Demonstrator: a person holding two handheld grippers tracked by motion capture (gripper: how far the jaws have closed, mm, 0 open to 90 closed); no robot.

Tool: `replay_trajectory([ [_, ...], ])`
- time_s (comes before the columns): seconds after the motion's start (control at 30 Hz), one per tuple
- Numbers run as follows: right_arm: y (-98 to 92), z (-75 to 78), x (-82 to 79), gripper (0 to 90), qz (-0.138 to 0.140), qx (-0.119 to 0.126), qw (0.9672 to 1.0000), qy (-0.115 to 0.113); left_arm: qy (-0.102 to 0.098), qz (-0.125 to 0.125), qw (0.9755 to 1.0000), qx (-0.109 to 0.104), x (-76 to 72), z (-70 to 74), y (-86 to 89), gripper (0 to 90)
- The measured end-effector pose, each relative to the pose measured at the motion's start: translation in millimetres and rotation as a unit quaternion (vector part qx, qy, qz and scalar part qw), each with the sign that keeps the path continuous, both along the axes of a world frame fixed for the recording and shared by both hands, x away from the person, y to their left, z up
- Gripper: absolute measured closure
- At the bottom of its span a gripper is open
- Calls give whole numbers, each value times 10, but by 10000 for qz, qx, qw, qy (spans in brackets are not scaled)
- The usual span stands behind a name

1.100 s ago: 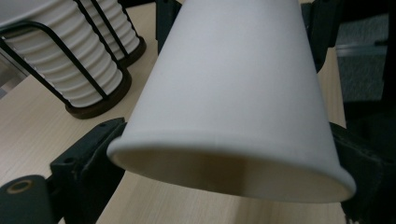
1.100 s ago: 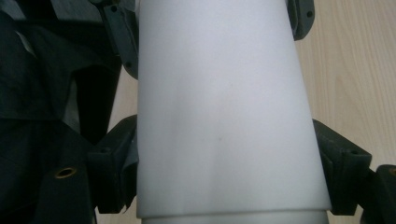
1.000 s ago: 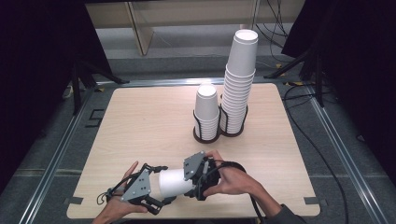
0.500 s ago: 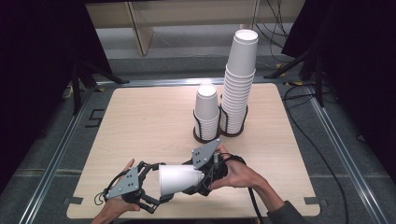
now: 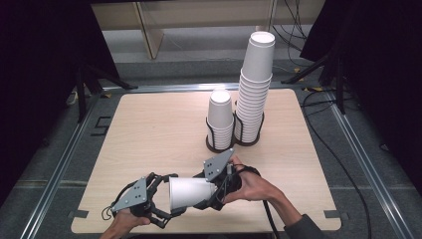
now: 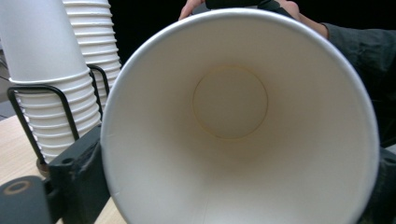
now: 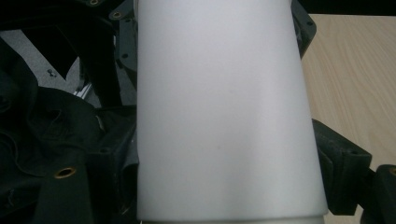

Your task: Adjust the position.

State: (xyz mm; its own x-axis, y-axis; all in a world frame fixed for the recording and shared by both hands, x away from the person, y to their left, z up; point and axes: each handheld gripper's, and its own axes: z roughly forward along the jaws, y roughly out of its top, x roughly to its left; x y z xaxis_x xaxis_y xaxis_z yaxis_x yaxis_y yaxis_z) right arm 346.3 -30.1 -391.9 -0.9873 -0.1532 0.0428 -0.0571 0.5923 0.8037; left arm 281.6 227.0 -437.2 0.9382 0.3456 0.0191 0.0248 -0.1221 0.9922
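Since the earlier frame your left claw (image 5: pixel 166 211) has been closing at the rim of the paper cup (image 5: pixel 191 193); right claw (image 5: pixel 215 196) clamps its base. It's light and crushable, so pinch gently there.

Cup blocks both close views; jaw contact hidden

In the left gripper view the paper cup (image 6: pixel 240 126) has its mouth cut off at the bottom and right edges, and it hides the jaws' tips. In the right gripper view the cup's blurred wall covers the centre, top to bottom. In the high view the left hand (image 5: pixel 122 226) is cropped at the lower edge, and the right gripper (image 5: pixel 211 191) probably grips the cup's base, though the contact is hidden.
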Motion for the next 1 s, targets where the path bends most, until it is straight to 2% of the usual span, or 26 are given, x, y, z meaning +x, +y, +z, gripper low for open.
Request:
replay_trajectory([
  [0.07,0,-5,5,228,-21,22,10000,27,-8,-21,10000,1,9,3,2,86],
  [0.1,1,-13,3,227,-40,-8,9999,144,57,2,10000,-42,-3,5,-9,89],
  [0.13,-1,-20,9,225,-46,-24,9998,197,-2,4,10000,77,-2,13,-4,93],
  [0.23,-7,-33,10,207,-130,-132,9997,170,-17,32,9998,182,-5,19,-13,99],
  [0.3,-14,-17,2,178,-238,-256,9994,41,-23,105,9994,318,-2,19,-23,101],
  [0.33,-19,2,1,167,-301,-365,9988,-157,0,133,9992,365,-8,20,-27,102],
  [0.37,-23,16,2,168,-302,-399,9984,-246,6,162,9989,441,-10,20,-29,103],
  [0.4,-30,31,-22,162,-408,-495,9977,-216,26,192,9986,484,-6,19,-46,105],
  [0.47,-38,74,-44,166,-489,-697,9948,-554,91,257,9974,672,-12,29,-51,105],
  [0.5,-38,90,-64,166,-522,-749,9941,-589,108,250,9975,649,-8,20,-66,106],
  [0.53,-35,102,-80,166,-556,-846,9923,-714,155,289,9964,778,-13,27,-65,106],
  [0.57,-25,106,-88,165,-548,-905,9907,-856,226,312,9961,792,-15,23,-80,106],
  [0.6,-19,114,-111,166,-594,-976,9891,-925,252,342,9946,942,-15,27,-81,106],
  [0.63,-10,123,-141,166,-629,-1078,9875,-958,305,366,9944,944,-18,19,-97,106],
  [0.7,17,111,-175,166,-624,-1261,9838,-1115,348,424,9917,1164,-16,25,-104,107],
  [0.8,74,61,-215,167,-546,-1429,9805,-1233,437,484,9893,1308,-26,20,-129,107],
  [0.83,99,32,-209,168,-492,-1490,9776,-1404,410,496,9877,1423,-25,25,-125,107],
  [0.9,136,-7,-228,169,-452,-1538,9774,-1376,420,521,9868,1473,-33,20,-147,107],
  [0.93,153,-26,-228,170,-404,-1583,9763,-1418,446,545,9858,1526,-44,26,-155,107],
  [0.97,168,-44,-229,170,-383,-1595,9761,-1425,432,483,9854,1576,-38,30,-157,107],
  [1.0,182,-56,-232,170,-405,-1604,9752,-1469,440,518,9861,1519,-48,26,-174,107],
])
